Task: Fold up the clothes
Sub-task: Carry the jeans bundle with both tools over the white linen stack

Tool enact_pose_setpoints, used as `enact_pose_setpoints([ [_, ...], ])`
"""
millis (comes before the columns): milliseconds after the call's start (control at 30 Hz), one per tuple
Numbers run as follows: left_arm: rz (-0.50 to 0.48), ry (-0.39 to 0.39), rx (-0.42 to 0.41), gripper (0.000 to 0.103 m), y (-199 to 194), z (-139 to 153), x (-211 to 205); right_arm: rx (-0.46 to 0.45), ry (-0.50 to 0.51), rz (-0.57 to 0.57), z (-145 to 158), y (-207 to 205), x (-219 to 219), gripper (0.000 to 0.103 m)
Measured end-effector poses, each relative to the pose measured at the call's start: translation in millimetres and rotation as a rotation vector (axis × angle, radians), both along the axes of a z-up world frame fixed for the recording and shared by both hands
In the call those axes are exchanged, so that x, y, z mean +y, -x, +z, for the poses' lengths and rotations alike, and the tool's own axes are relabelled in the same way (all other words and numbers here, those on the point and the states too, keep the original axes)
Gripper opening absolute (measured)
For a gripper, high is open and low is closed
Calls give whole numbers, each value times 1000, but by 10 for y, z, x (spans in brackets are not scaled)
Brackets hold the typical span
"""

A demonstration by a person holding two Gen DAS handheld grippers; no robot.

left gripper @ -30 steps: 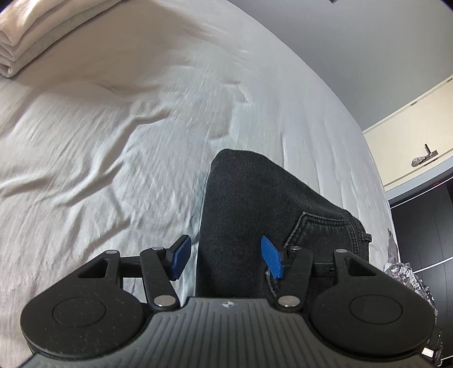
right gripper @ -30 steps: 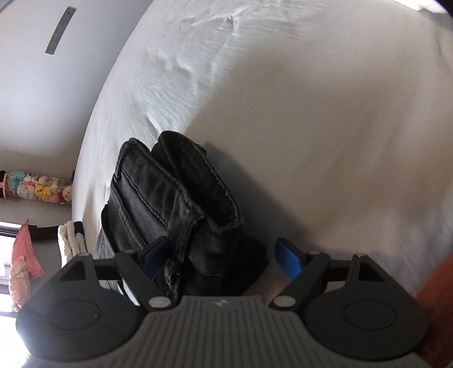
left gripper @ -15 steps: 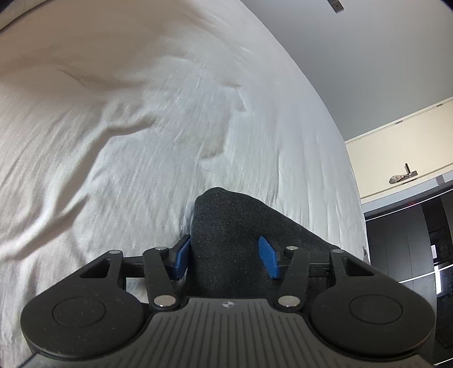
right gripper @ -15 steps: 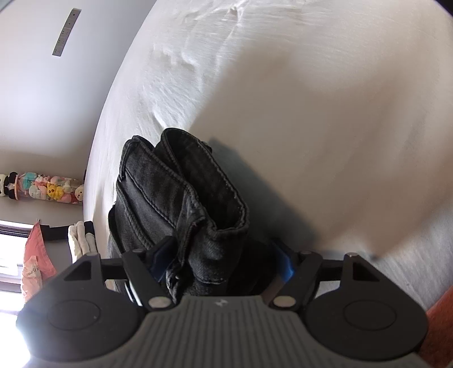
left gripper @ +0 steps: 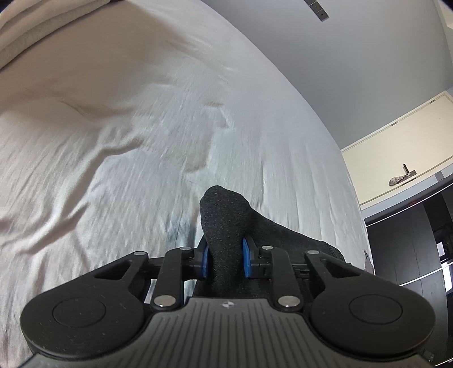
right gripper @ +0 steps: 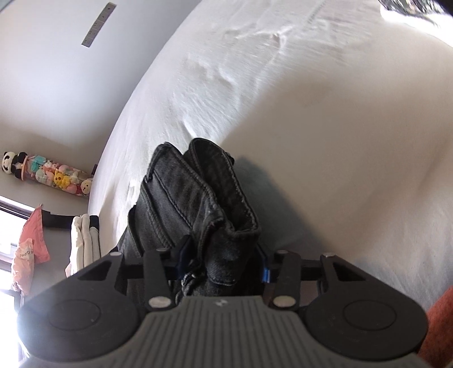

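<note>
A pair of folded dark grey jeans lies on a white bed sheet (left gripper: 141, 158). In the left wrist view my left gripper (left gripper: 224, 260) is shut on a bunched fold of the jeans (left gripper: 223, 215), which sticks up between the blue pads. In the right wrist view my right gripper (right gripper: 223, 263) is shut on the thick stacked end of the jeans (right gripper: 198, 198), with seams and hem edges showing above the pads. The rest of the jeans is hidden below both grippers.
Folded beige bedding (left gripper: 36, 25) lies at the far left of the bed. A row of plush toys (right gripper: 48, 175) and hanging clothes (right gripper: 82, 243) are beside the bed. A dark cabinet (left gripper: 410, 246) stands past the bed's right edge.
Both grippers have gone from open around the jeans to shut on them. The jeans fabric has bunched up between the pads of each gripper.
</note>
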State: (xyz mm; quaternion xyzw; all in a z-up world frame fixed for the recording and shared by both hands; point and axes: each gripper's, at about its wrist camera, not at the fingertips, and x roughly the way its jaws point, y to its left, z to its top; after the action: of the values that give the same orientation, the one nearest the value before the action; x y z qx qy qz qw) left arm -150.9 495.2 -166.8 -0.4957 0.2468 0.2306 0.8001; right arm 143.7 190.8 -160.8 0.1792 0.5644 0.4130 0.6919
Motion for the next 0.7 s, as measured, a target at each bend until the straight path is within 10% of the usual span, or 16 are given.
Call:
enact_pose_setpoints([
  [700, 473, -129, -175, 23, 1332, 722, 112, -103, -148, 396, 706, 219, 1590, 42],
])
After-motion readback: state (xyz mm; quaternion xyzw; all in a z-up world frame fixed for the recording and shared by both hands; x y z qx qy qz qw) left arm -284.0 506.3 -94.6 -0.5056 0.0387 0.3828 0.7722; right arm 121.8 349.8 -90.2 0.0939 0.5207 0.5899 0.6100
